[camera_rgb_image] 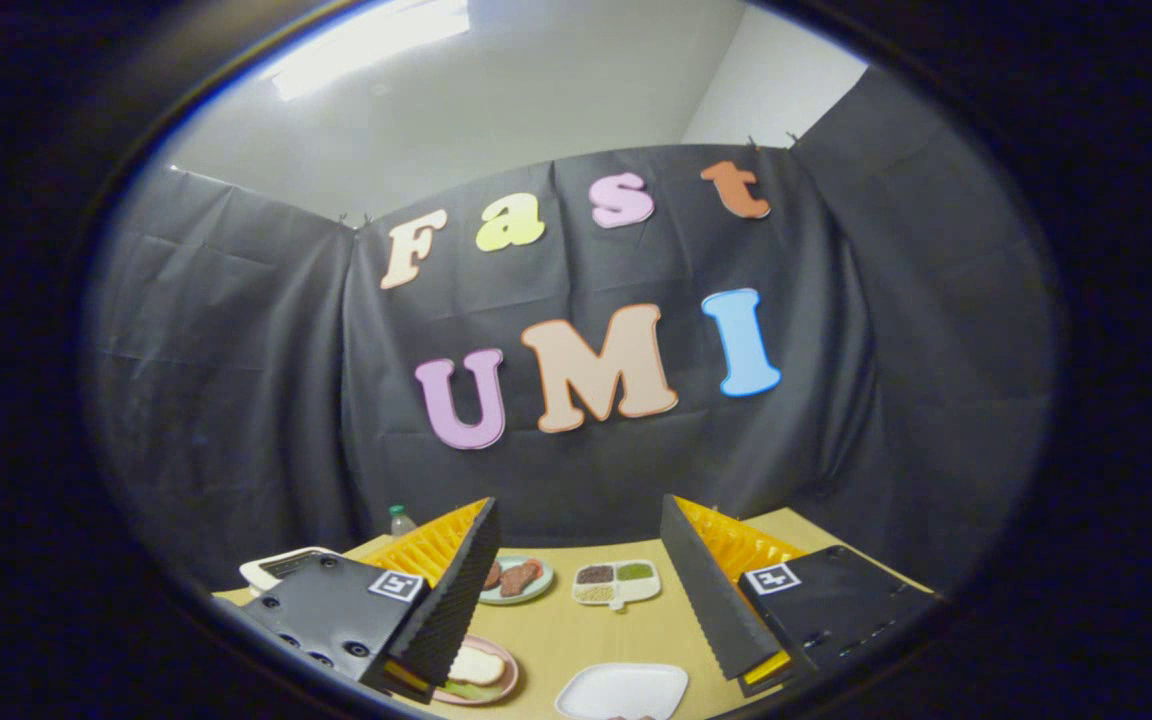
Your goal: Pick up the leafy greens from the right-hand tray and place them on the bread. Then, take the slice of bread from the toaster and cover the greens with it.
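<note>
Tongs (576, 590) spread wide above the counter (556, 640), nothing between the fingers (451, 600), nothing touched. Just beside the left finger's tip sits a pink plate (496, 685) with a bread slice (476, 665) lying on leafy greens (461, 690), a green edge peeking out beneath. Ahead, between the fingers, a white square plate (621, 690) near the counter's front edge. Beyond that, a divided white dish (616, 583) of grains, and a pale green plate (516, 580) with brownish meat pieces. A white toaster (281, 568) and a bottle (401, 520) stand at the far left corner. No label writing is legible.
</note>
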`<state>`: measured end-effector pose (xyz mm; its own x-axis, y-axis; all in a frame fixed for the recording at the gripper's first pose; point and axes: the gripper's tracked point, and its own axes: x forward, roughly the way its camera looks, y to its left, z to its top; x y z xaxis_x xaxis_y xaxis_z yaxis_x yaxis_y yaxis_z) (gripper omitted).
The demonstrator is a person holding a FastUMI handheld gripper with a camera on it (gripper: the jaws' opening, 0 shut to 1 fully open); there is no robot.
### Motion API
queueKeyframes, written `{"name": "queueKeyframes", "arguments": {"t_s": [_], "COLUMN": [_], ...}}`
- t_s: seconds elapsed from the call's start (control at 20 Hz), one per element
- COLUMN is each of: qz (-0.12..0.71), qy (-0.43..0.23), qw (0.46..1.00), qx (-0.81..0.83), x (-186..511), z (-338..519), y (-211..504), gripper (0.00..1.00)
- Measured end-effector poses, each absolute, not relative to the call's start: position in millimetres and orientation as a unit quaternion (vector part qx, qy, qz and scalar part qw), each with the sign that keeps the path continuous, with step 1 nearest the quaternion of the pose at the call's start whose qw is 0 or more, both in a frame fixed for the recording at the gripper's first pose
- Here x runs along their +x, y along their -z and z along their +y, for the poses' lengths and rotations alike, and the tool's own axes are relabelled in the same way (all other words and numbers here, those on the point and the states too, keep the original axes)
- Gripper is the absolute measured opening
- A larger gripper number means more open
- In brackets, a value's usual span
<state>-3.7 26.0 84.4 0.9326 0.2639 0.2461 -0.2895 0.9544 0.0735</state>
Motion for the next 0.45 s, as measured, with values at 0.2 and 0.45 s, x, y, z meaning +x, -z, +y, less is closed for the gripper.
{"name": "queueKeyframes", "arguments": {"t_s": [0.2, 0.45], "qz": [-0.126, -0.121], "qy": [-0.117, -0.099], "qw": [0.984, 0.987], "qx": [0.039, 0.04], "x": [-11, -17], "z": [3, -20], "y": [-87, -84], "gripper": [1.0, 1.0]}}
